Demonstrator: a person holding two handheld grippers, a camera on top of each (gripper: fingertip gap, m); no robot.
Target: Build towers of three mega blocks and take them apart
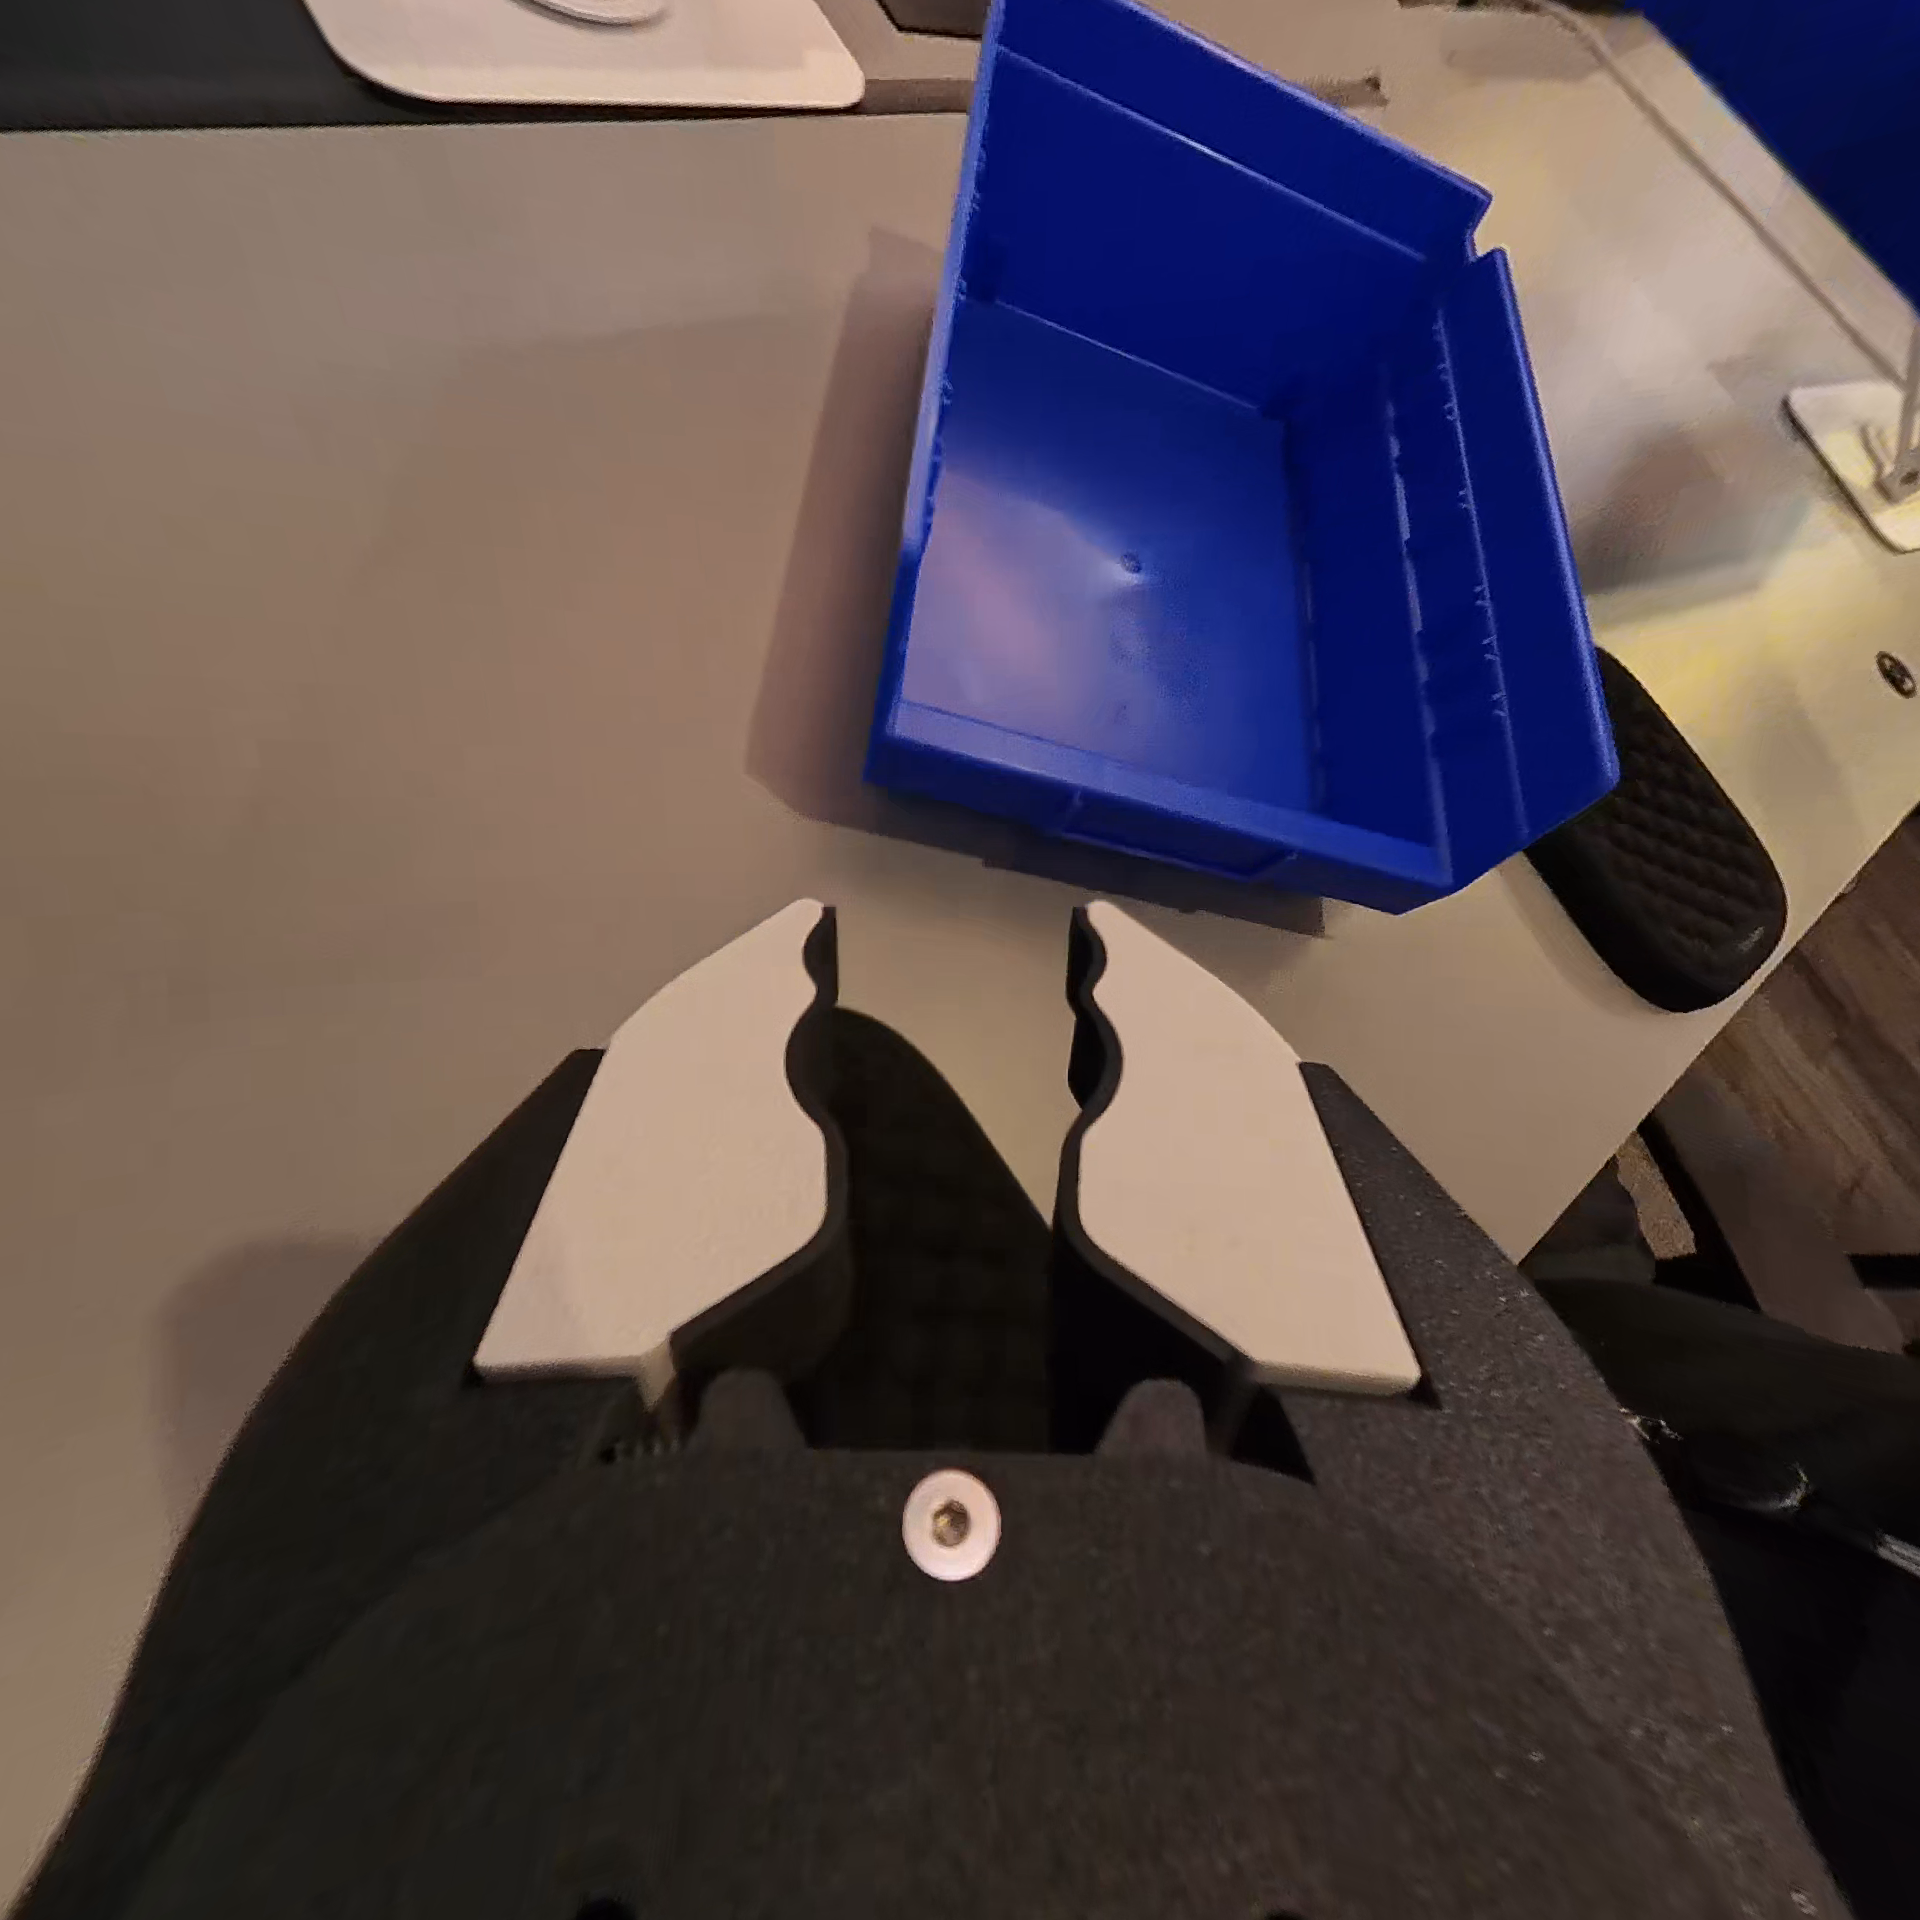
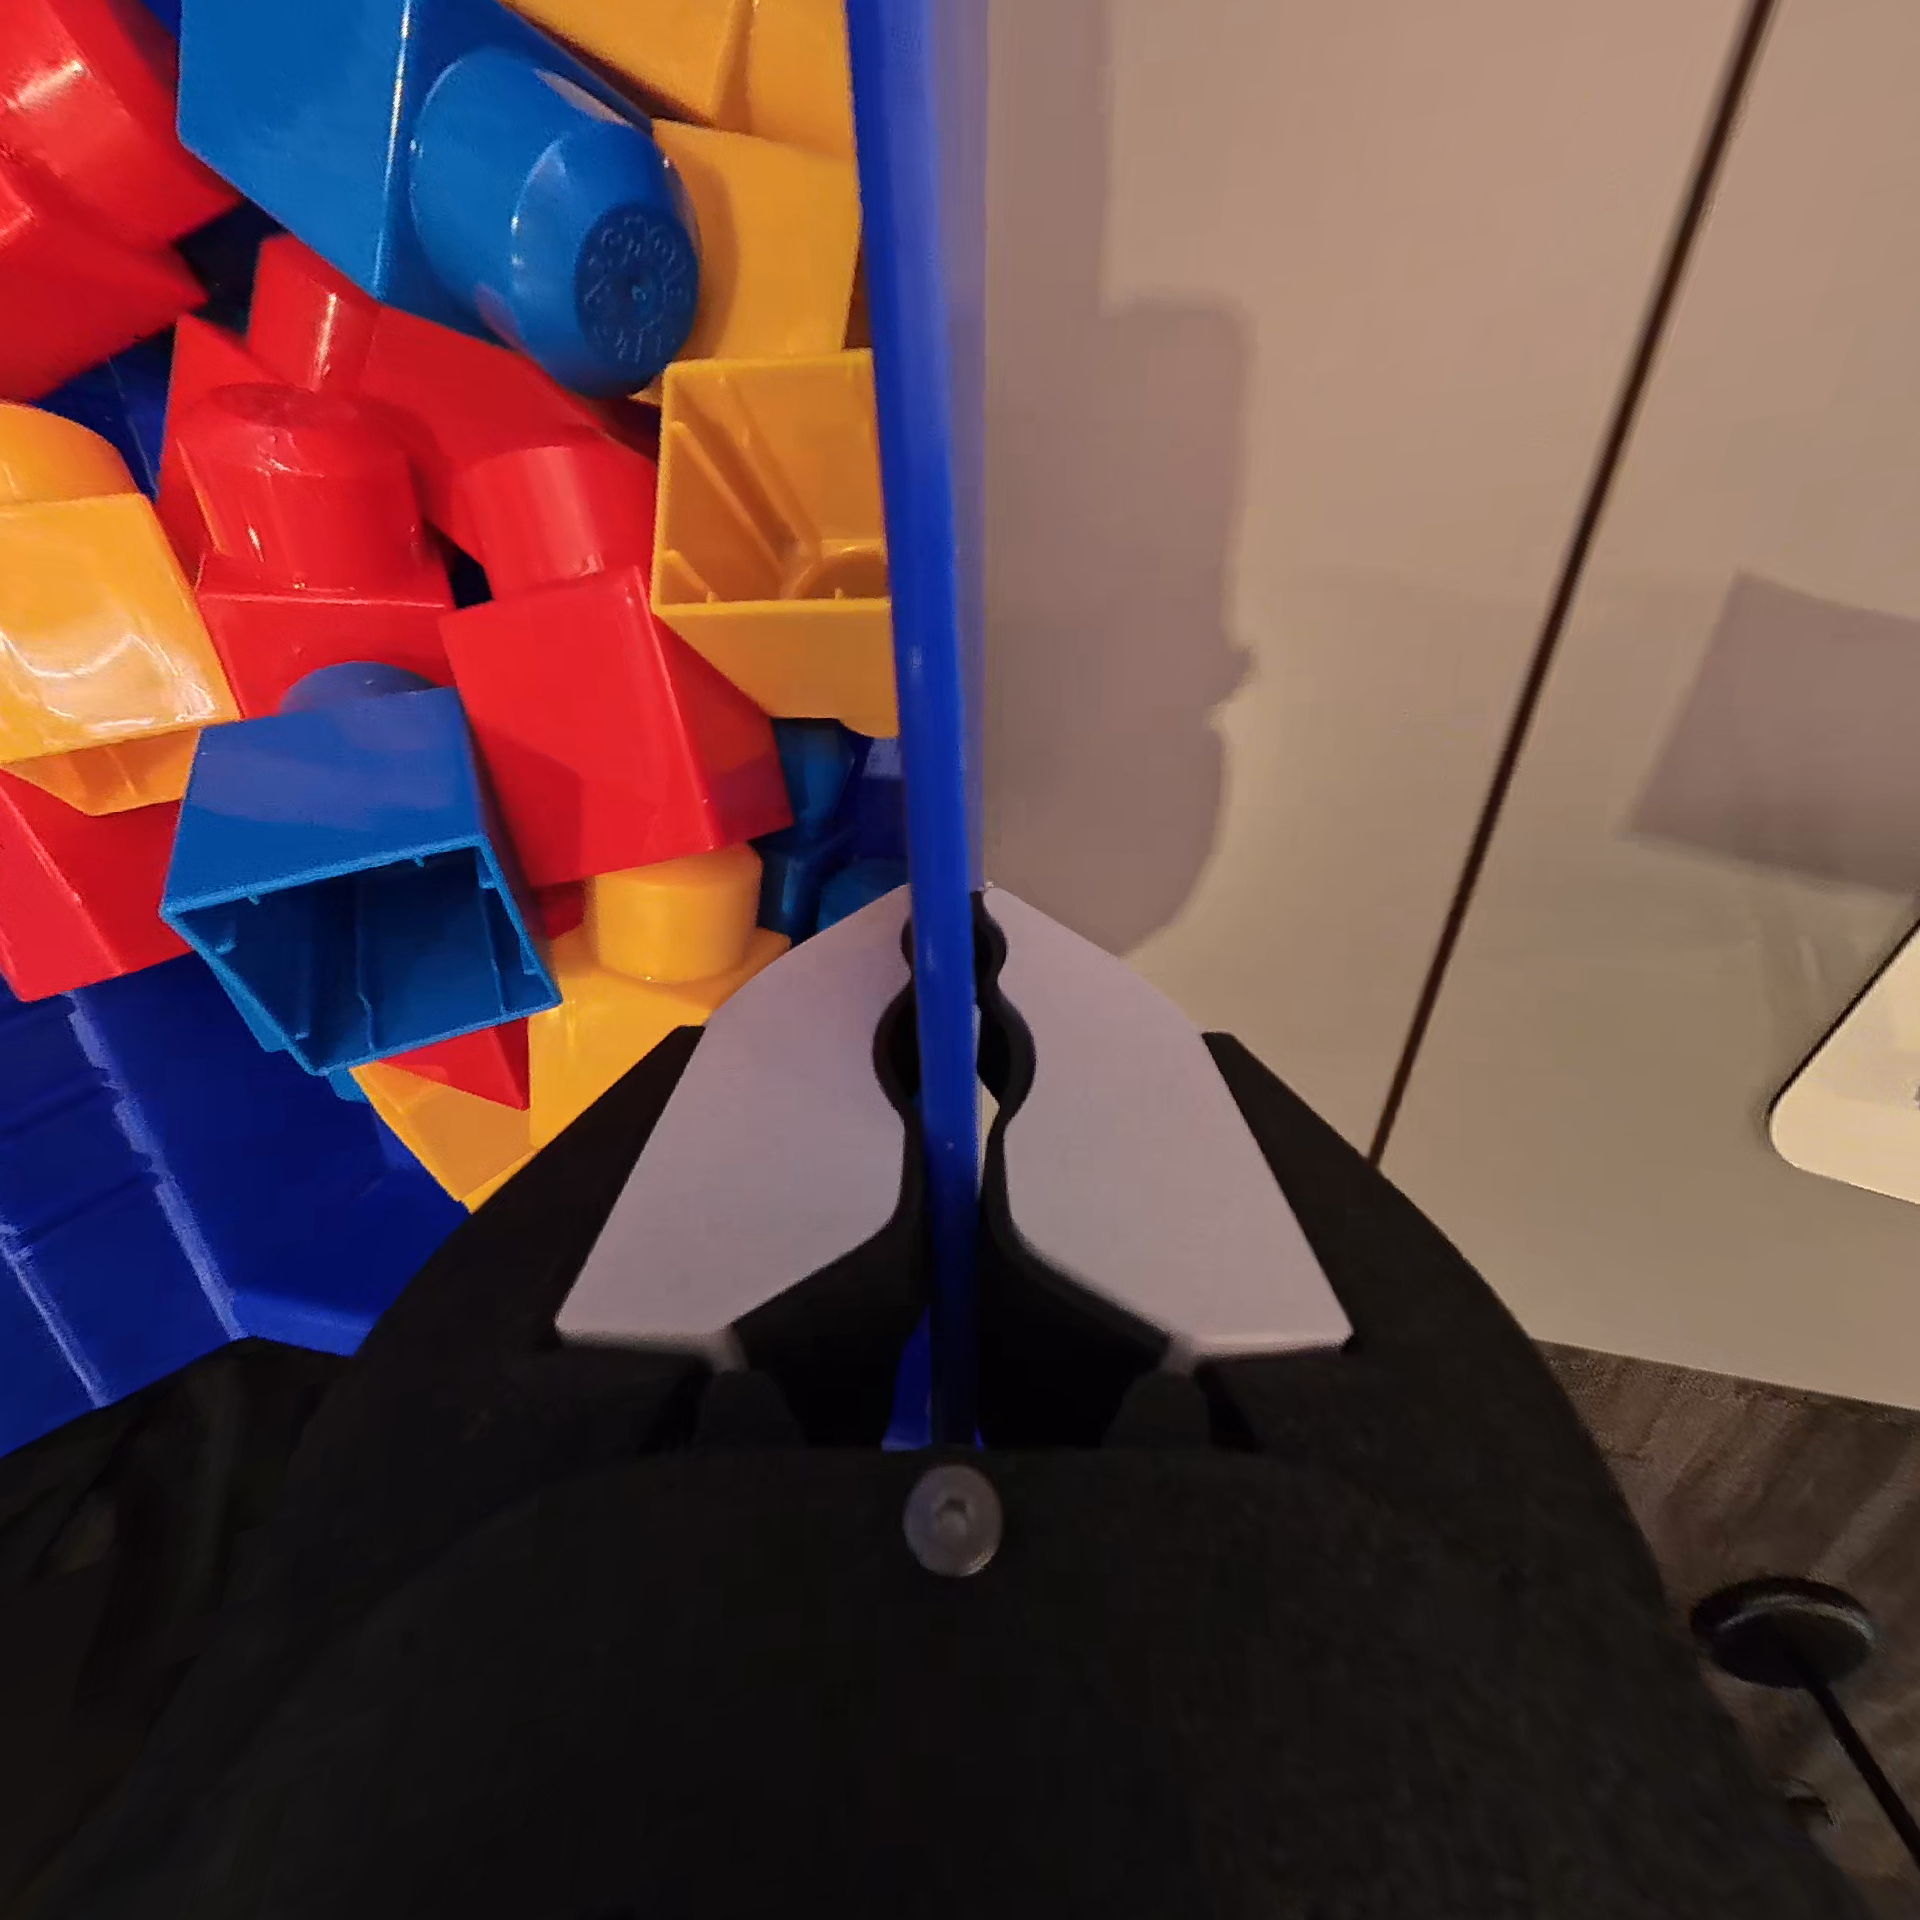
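So the right hand-held gripper [image 2: 943, 914] is clamped tight on the thin side wall of a blue bin [image 2: 925, 644], one finger inside and one outside, with the wall running straight up the slot between them. My guess is that pinching the rim like this is a way to lift or tip the whole bin rather than fish for a single piece. That bin is packed with mega blocks [image 2: 436, 582] in a loose jumble: red, yellow and blue ones lying on their sides or upside down with the hollow bottoms showing, none stacked together as far as I can tell. To the right of the wall is just pale counter [image 2: 1351, 520].

The left hand-held gripper [image 1: 951, 920] holds nothing, its fingers standing moderately apart above the grey counter [image 1: 416, 623]. Just ahead of it sits a second blue bin [image 1: 1195, 540], bare floor visible and no blocks in it, near the counter's edge. I'd say the free gripper waits there because the blocks have to come out before any tower of three gets started, so building looks not yet begun.
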